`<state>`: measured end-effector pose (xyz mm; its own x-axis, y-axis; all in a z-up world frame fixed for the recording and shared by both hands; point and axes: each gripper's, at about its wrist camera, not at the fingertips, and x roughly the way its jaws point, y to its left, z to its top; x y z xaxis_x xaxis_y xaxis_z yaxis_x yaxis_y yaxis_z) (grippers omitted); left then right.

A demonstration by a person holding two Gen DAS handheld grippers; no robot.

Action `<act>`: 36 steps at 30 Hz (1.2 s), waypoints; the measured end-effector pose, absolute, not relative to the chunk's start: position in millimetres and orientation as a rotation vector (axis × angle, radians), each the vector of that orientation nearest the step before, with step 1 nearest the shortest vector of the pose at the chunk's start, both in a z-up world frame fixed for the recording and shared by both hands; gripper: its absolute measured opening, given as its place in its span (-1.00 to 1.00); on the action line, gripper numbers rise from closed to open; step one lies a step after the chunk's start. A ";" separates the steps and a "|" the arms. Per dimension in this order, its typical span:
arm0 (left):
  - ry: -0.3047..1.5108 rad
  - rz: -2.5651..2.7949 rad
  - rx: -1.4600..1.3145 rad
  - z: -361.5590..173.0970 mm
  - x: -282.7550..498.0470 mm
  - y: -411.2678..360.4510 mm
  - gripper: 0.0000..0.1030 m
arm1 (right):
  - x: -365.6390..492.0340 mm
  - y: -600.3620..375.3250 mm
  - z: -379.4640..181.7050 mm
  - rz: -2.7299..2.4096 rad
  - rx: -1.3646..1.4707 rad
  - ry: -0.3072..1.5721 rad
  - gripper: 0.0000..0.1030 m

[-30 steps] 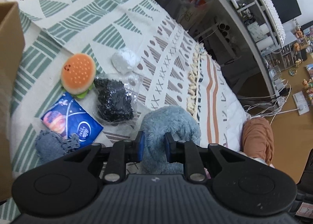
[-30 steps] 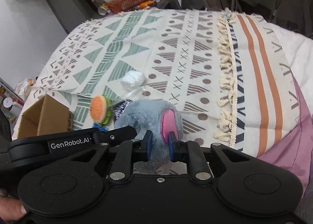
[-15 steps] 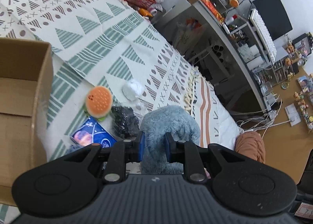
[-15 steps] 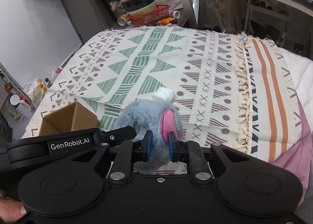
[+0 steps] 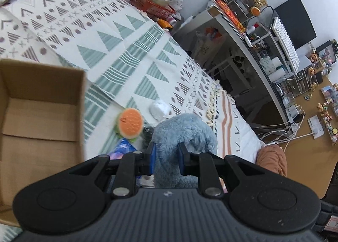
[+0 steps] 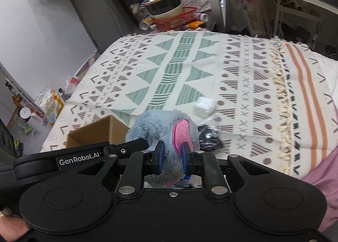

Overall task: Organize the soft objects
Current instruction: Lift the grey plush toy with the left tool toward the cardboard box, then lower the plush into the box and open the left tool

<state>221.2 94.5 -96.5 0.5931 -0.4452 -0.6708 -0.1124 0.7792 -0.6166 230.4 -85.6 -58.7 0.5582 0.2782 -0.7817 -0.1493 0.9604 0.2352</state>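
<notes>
**Plush toy pinched by both tongs, up off the blanket**

Plush toy (image 5: 186,129), grey-blue w/ a pink ear patch (image 6: 180,131), sits between both your tongs. Your left tongs (image 5: 165,156) are pressed onto its fur, blue pads (image 5: 152,157) sunk into the pile on either side. Your right tongs (image 6: 171,157) pinch it at the pink patch, pads (image 6: 160,156) tight vs. the fabric. Left tongs' black arm crosses just in front-left of the right tongs in the right wrist view.

Cardboard box (image 5: 40,119) is open-topped, to the left of the left tongs & close. Ahead of the left tongs, on the patterned blanket (image 5: 131,51): burger toy (image 5: 130,123), just left of the plush; white bundle (image 5: 158,108) beyond it; blue packet (image 5: 123,149) partly hidden behind the left finger. Dark item in clear wrap (image 6: 209,138) lies just right of the plush, seen from the right tongs; can't tell what it is. Box & burger look blurred.
</notes>
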 end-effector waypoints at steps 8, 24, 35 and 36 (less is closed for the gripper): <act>0.925 -0.148 -0.654 -83.2 213.5 132.3 -0.61 | 231.1 -47.5 -53.7 0.314 0.156 0.951 -0.67; 0.938 -0.039 -0.672 -80.9 208.6 199.0 -0.61 | 240.9 20.7 -59.3 0.407 0.141 0.992 -0.67; 0.978 0.006 -0.705 -118.2 212.2 234.8 -0.61 | 250.6 57.9 -94.5 0.434 0.108 1.050 -0.66; 0.986 0.010 -0.707 -122.5 213.0 237.1 -0.61 | 251.7 60.5 -98.9 0.436 0.108 1.060 -0.66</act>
<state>213.0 237.1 -122.5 0.5709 -0.2999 -0.7643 -0.3153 0.7795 -0.5413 251.7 60.5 -98.9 0.4125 0.3967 -0.8200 -0.2947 0.9099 0.2920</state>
